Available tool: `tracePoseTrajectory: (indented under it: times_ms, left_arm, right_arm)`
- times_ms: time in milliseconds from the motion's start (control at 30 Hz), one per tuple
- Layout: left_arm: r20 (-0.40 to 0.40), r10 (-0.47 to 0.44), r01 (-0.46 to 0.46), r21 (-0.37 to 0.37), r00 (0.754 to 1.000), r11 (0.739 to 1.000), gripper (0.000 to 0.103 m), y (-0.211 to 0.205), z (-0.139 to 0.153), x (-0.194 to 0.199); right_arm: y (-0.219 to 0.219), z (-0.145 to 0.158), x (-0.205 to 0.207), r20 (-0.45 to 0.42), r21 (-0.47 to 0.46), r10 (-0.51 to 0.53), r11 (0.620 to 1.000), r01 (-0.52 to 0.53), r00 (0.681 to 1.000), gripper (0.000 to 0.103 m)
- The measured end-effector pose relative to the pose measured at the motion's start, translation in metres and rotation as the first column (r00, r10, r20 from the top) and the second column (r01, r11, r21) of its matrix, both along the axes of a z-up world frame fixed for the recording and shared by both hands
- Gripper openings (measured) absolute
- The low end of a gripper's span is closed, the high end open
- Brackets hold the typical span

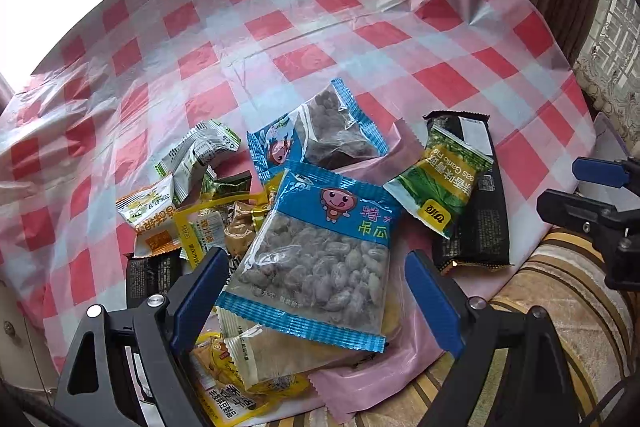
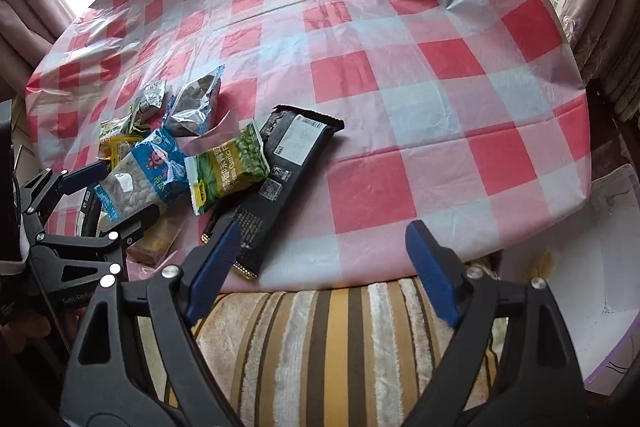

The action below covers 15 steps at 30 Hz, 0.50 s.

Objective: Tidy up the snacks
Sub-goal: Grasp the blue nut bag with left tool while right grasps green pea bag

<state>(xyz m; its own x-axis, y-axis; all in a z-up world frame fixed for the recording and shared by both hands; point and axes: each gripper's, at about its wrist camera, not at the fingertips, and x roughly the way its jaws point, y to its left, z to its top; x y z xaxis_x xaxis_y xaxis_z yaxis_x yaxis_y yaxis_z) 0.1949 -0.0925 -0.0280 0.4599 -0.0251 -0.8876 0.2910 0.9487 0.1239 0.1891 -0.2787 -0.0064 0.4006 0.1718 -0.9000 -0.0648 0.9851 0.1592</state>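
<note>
- My left gripper [image 1: 316,291] hangs over the snack pile with its jaws wide apart; a blue seed bag [image 1: 320,251] lies between the pads, but they do not press on it.
- My right gripper [image 2: 320,267] is spread open too, with nothing between its pads; it sits over the near edge of the tablecloth [image 2: 400,67] and a striped cushion [image 2: 320,347].
- The left view alone shows what lies under the seed bag: yellow packets [image 1: 224,387], a tan packet [image 1: 280,351] and a pink wrapper [image 1: 380,371].
- It also shows a crumpled white-green packet [image 1: 200,151] and an orange-white packet [image 1: 148,211] at the far left of the pile.
- A second blue bag [image 1: 320,131] lies just behind the first.
- The green pea packet [image 1: 444,183] rests partly on the black bar [image 1: 480,227]; the right view shows the whole bar with its white label [image 2: 304,139], its near end at the table edge.
- The right view alone shows my left gripper from the side, straddling the seed bag.
- All snacks lie bunched at the near side of the cloth.
</note>
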Motion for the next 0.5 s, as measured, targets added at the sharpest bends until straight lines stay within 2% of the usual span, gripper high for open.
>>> tracePoseTrajectory:
  times_ms: [67, 267, 433, 500]
  left_arm:
    - [-0.004, -0.003, 0.003, 0.010, 1.000, 1.000, 0.091, 0.002, -0.004, 0.004]
    - [-0.028, -0.030, 0.029, -0.035, 0.999, 0.999, 0.090, 0.004, -0.014, 0.010]
    - [-0.012, -0.040, 0.039, -0.076, 0.999, 0.996, 0.079, 0.007, -0.013, 0.008]
    - [-0.010, -0.045, 0.044, -0.097, 0.999, 0.994, 0.071, 0.008, -0.013, 0.006]
  right_arm:
    - [0.011, -0.002, 0.006, -0.002, -0.020, 0.019, 1.000, -0.019, 1.000, 0.087]
    - [0.032, -0.012, 0.021, -0.019, -0.042, 0.054, 0.998, -0.054, 0.998, 0.087]
    - [0.043, -0.017, 0.035, -0.020, -0.060, 0.069, 0.996, -0.070, 0.997, 0.087]
    - [0.048, -0.020, 0.040, -0.029, -0.071, 0.080, 0.994, -0.081, 0.996, 0.087]
